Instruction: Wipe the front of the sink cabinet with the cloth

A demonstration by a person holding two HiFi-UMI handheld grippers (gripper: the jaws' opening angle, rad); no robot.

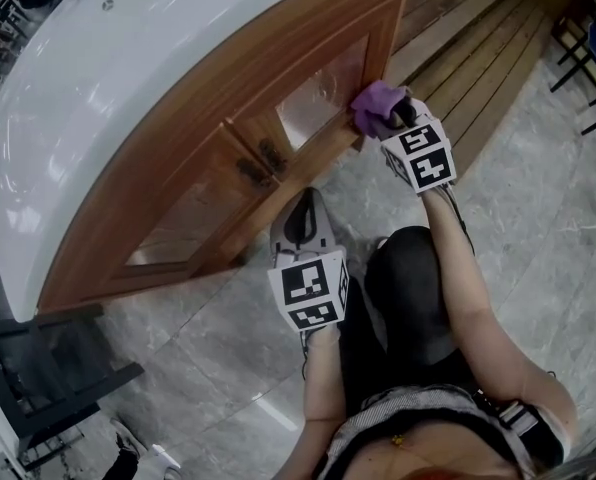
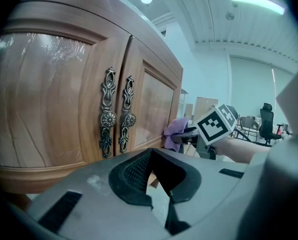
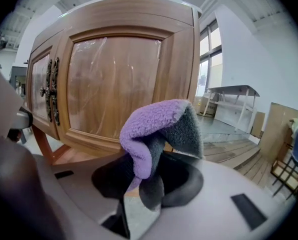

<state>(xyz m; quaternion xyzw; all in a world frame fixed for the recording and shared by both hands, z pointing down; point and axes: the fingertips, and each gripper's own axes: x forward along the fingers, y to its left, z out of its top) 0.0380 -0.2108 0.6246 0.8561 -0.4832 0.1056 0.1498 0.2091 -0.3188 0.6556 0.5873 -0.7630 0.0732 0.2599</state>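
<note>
Right gripper view: cloth (image 3: 156, 126) between fingers (image 3: 186, 183).

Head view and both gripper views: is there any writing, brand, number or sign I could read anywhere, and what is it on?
None: no readable text in any view.
The left gripper and right gripper each carry a cube with black-and-white square patterns, not letters.
The cabinet, its metal handles and the purple cloth show no label or print.
</note>
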